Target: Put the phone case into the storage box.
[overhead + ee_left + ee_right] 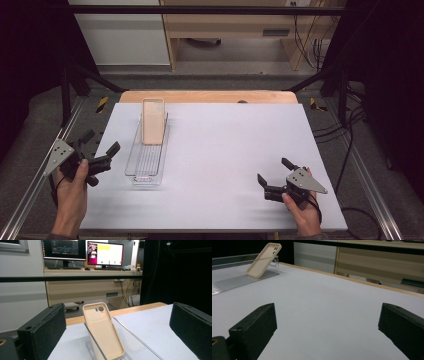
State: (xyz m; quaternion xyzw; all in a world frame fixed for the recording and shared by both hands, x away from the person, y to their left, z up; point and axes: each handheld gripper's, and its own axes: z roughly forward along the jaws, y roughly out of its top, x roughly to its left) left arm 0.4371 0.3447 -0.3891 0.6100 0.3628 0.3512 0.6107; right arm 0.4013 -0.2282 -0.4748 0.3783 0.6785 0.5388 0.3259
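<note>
Phone case (pixel 153 128), beige and empty, leans upright against the far end of the clear tray (pixel 145 172) on the left side of the table (pixel 240 150), and nothing has hold of it yet. Your left gripper (pixel 101 148) sits just left of the tray with its jaws wide apart and empty; your right gripper (pixel 272 176) waits near the right corner, equally open. Judging by this, the reach and grasp are all ahead of you.
</note>
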